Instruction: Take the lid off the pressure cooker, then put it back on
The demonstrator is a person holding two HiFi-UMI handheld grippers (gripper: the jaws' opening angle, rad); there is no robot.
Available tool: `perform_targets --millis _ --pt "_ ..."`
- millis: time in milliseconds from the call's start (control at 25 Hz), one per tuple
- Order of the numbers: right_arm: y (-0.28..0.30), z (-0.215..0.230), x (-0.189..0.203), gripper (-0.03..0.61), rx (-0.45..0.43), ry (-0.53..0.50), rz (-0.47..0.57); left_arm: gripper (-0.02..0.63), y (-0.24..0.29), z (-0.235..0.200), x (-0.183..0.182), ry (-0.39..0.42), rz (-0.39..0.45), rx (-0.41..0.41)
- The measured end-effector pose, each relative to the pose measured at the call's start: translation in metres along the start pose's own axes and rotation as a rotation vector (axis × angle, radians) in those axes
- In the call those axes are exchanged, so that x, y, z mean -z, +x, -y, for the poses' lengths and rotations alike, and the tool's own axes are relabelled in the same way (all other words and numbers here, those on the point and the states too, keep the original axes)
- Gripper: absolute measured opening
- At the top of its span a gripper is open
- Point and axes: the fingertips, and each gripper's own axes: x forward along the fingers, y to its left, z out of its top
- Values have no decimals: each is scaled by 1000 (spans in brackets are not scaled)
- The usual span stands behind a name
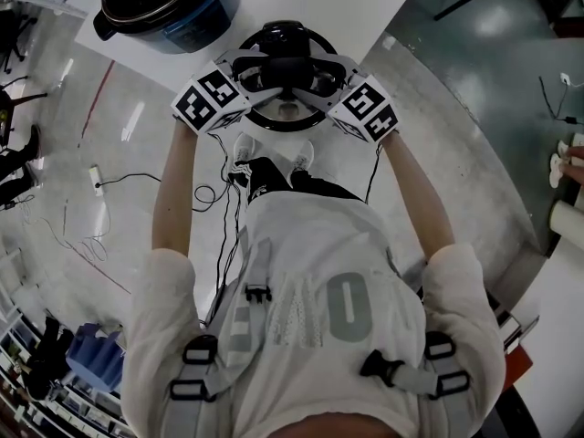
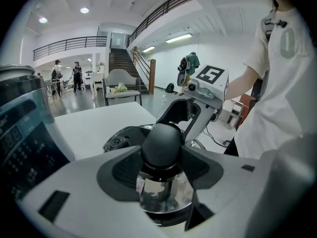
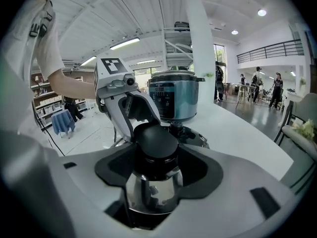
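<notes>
1. The lid point(image 1: 290, 124) is off the cooker. It sits low at the near corner of the white worktop point(image 1: 356, 7), at 12 o'clock from the person.
2. The left claw point(image 1: 265, 71) comes in from 9 o'clock and the right claw point(image 1: 316, 73) from 3 o'clock. Both are clamped on the lid's black knob point(image 2: 161, 144), and each gripper view shows the pads pressed on either side of it. The jaws stand fairly wide because the knob is fat.
3. The key relation is that the open pot point(image 1: 164, 12) lies at 11 o'clock from the lid, well apart and deeper on the worktop. Putting the lid back probably means a lift, then a carry towards 11 o'clock. The left claw is on the pot side, so it's nearer.
4. The lid is round and has no real long axis. Its rotation for locking likely matters, but no alignment marks are readable.
5. From above, the claws and their marker cubes cover the lid's centre.
6. Can't tell if the rim rests fully on the worktop, hangs just over it, or overhangs the corner.
7. The pot is cut off at the top of the head view and its inside is dark.
</notes>
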Motion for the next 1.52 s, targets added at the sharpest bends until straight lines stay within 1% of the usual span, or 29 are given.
perform_targets --millis 80,160,280,360,520,600,680,720,840,920,960,1040,1240,1360,1520 --pt "0 0 -3 268 -11 29 11 250 -1 -1 0 -13 3 -6" --pt "-6 2 -13 268 -8 67 52 250 -3 0 0 -11 -4 -16" --pt "-21 12 -35 268 33 81 118 252 -13 -1 -5 7 -10 -44" --pt "-31 24 -53 267 71 63 153 252 -25 -11 -16 6 27 -100" --pt "-53 46 -92 259 152 31 244 250 -68 -44 -65 -4 196 -270" --pt "-67 52 -112 255 199 15 293 242 -95 -53 -94 14 288 -386" --pt "-83 56 -131 252 257 -2 345 229 -123 -55 -121 31 383 -521" --pt "-92 57 -139 250 291 -8 370 229 -136 -53 -132 26 434 -588" --pt "-118 57 -155 241 402 5 444 219 -170 -40 -150 -38 587 -758" --pt "-133 55 -160 227 464 27 495 218 -186 -31 -153 -83 667 -836" --pt "-139 54 -160 227 487 36 513 218 -192 -26 -153 -100 694 -868" --pt "-149 50 -159 227 518 48 529 218 -201 -15 -150 -116 719 -922" --pt "-171 41 -143 227 569 87 547 218 -214 3 -139 -73 694 -1046" --pt "-176 38 -130 227 586 101 539 218 -218 6 -134 -81 709 -1075" --pt "-179 32 -120 227 585 115 530 218 -221 10 -132 -77 698 -1094"
